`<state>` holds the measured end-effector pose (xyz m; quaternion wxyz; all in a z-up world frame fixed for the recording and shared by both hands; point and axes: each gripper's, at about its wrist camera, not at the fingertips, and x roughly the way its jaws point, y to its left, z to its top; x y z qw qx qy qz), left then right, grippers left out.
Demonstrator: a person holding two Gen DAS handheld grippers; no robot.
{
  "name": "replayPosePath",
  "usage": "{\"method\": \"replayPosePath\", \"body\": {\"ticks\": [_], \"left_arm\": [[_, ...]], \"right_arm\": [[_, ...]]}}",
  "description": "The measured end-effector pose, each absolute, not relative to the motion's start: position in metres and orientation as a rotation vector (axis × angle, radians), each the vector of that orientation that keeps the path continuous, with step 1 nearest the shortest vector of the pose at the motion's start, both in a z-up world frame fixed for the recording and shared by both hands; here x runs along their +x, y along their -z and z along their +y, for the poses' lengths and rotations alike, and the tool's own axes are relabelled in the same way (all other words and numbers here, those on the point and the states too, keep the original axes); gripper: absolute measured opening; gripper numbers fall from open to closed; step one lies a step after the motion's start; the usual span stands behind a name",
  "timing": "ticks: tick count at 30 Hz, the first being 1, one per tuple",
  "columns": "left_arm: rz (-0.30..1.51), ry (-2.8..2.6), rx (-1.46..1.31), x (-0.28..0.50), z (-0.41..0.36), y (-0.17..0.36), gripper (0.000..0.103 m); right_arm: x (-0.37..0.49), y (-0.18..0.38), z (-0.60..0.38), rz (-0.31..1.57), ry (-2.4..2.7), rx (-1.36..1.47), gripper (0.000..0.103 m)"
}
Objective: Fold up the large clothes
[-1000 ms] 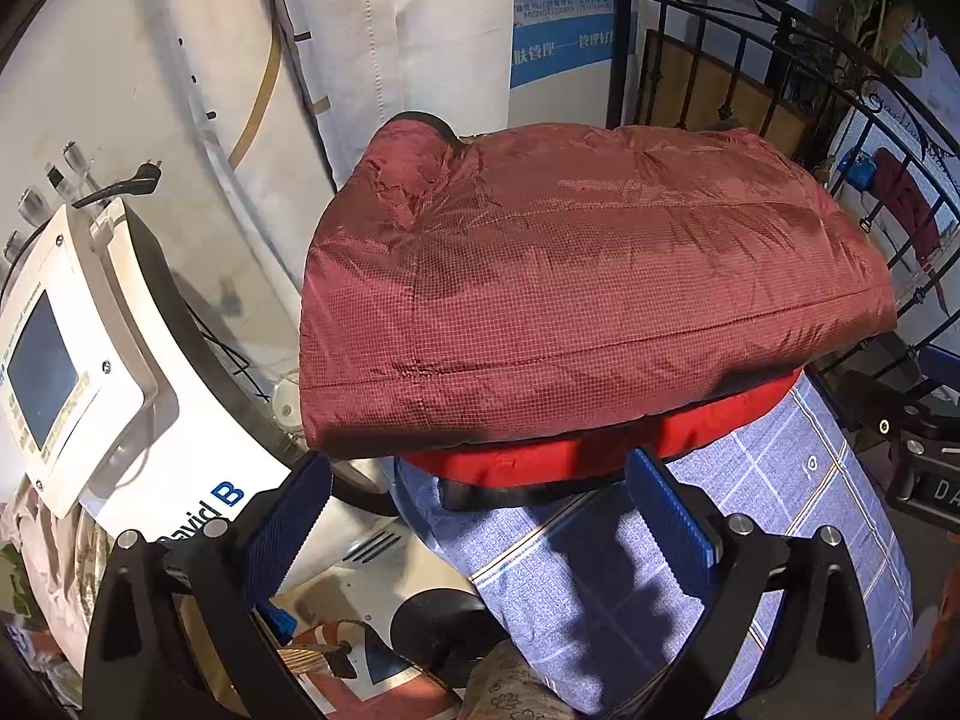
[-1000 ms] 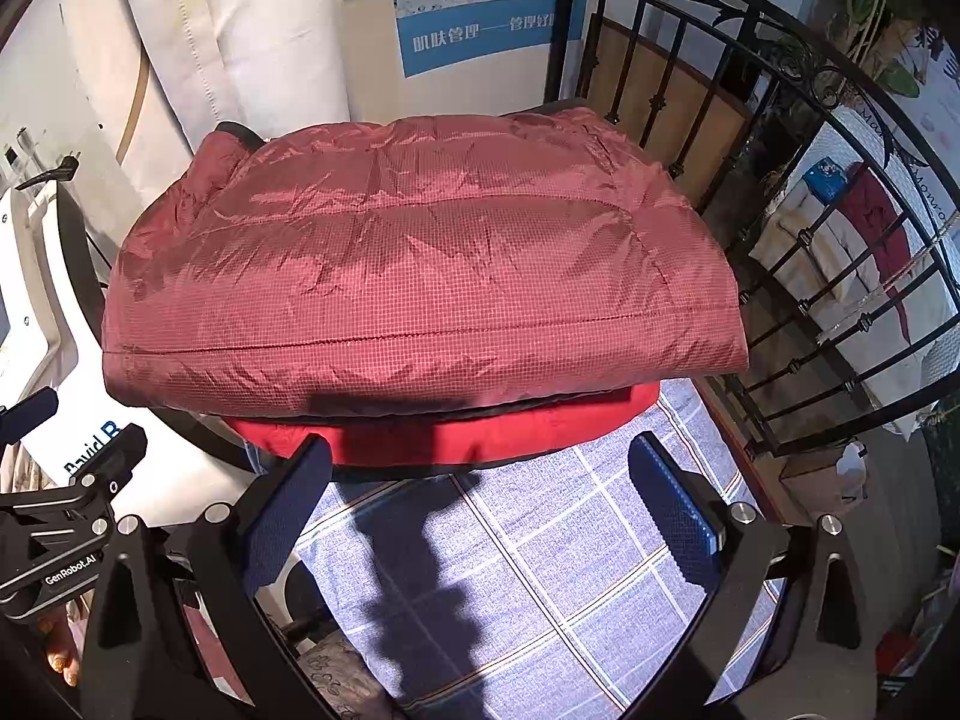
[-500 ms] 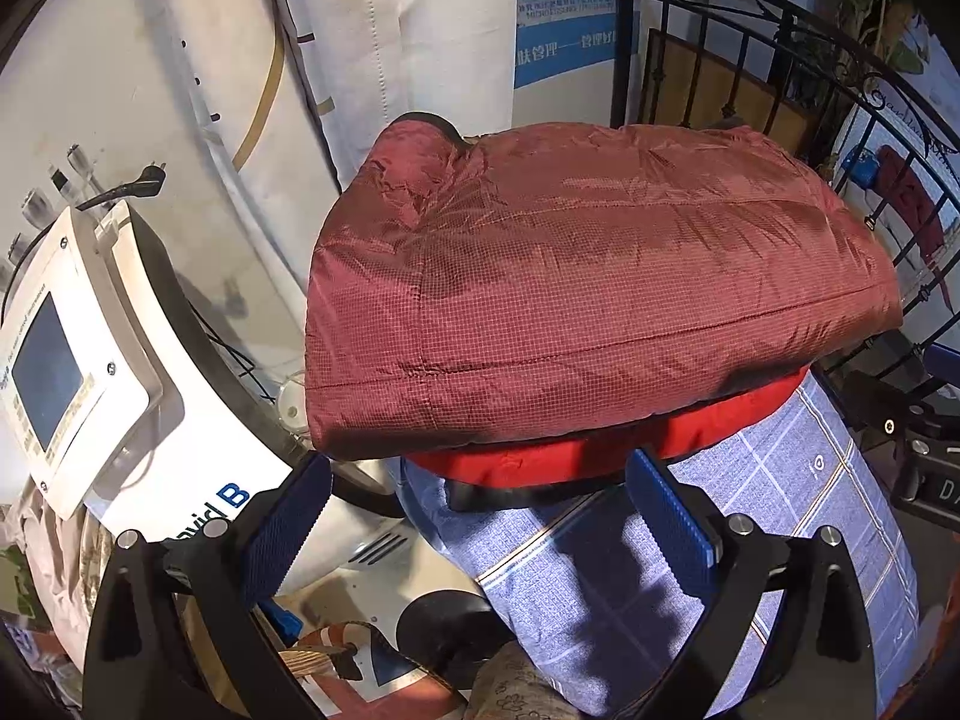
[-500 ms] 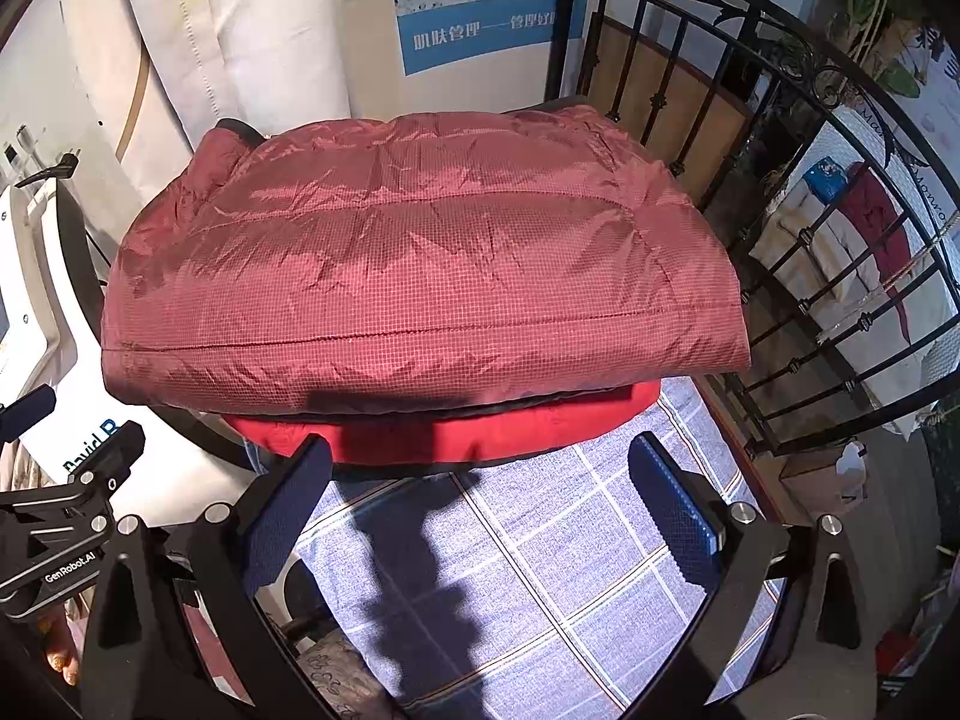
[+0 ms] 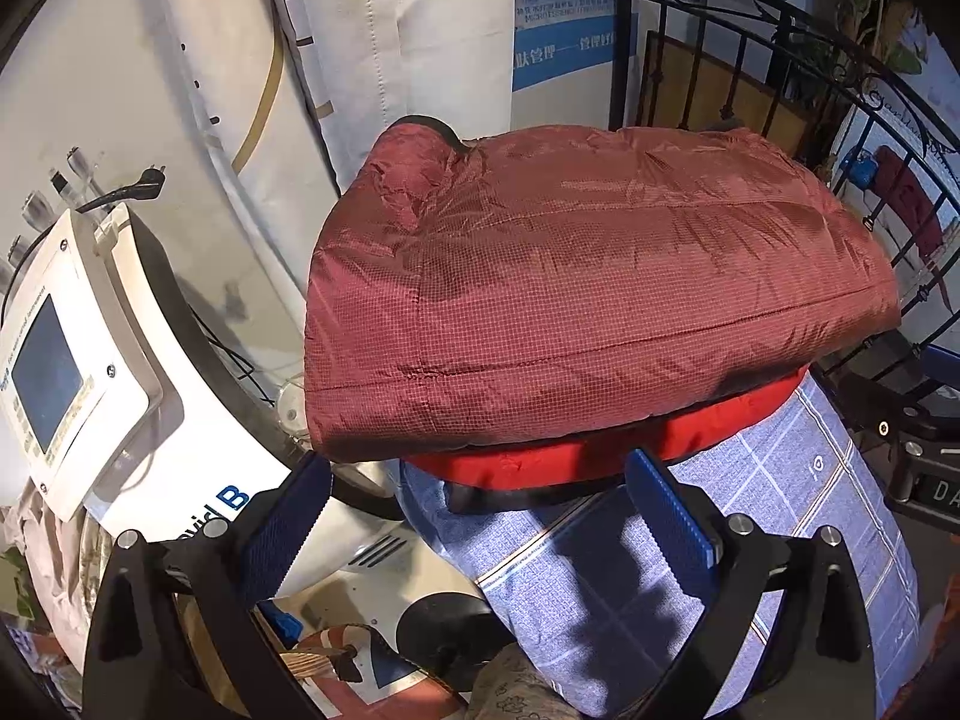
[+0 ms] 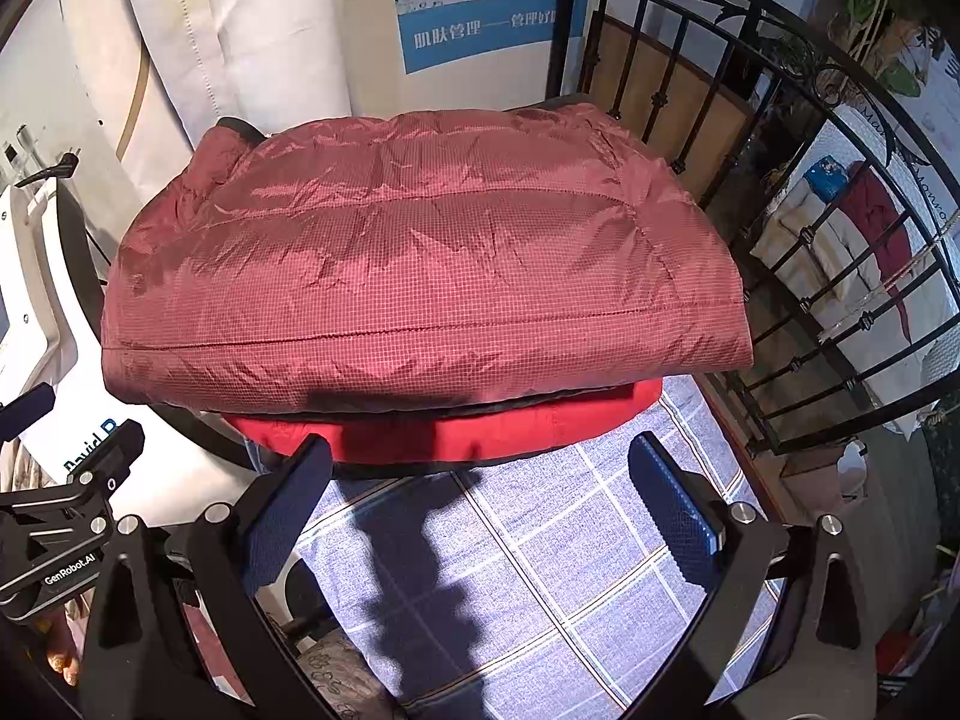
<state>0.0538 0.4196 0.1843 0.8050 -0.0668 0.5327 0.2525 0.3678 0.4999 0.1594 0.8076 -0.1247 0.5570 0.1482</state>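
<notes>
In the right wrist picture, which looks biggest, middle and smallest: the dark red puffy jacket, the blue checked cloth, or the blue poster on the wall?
1. Dark red puffy jacket, biggest.
2. Blue checked cloth, partly hidden under the jacket.
3. Blue poster, smallest, though it hangs farther back, so it may only look that small.

Very little differs from a second ago. In the left wrist view the folded maroon jacket (image 5: 576,288) sits a touch further right and lower ahead of the left gripper (image 5: 480,516), as does the white machine (image 5: 90,372) off to its left; the right wrist view shows no visible change.
</notes>
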Motion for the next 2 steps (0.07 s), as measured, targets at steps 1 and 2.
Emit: {"method": "replayPosePath", "body": {"ticks": [1,2], "left_arm": [[1.141,-0.541,-0.143,0.0537,0.4195,-0.1843,0.097],[1.142,-0.540,-0.142,0.0538,0.4192,-0.1841,0.097]], "right_arm": [[0.3676,-0.1591,0.5002,1.193,-0.317,-0.268,0.098],[0.3674,-0.1587,0.5005,1.193,-0.318,-0.268,0.098]]}}
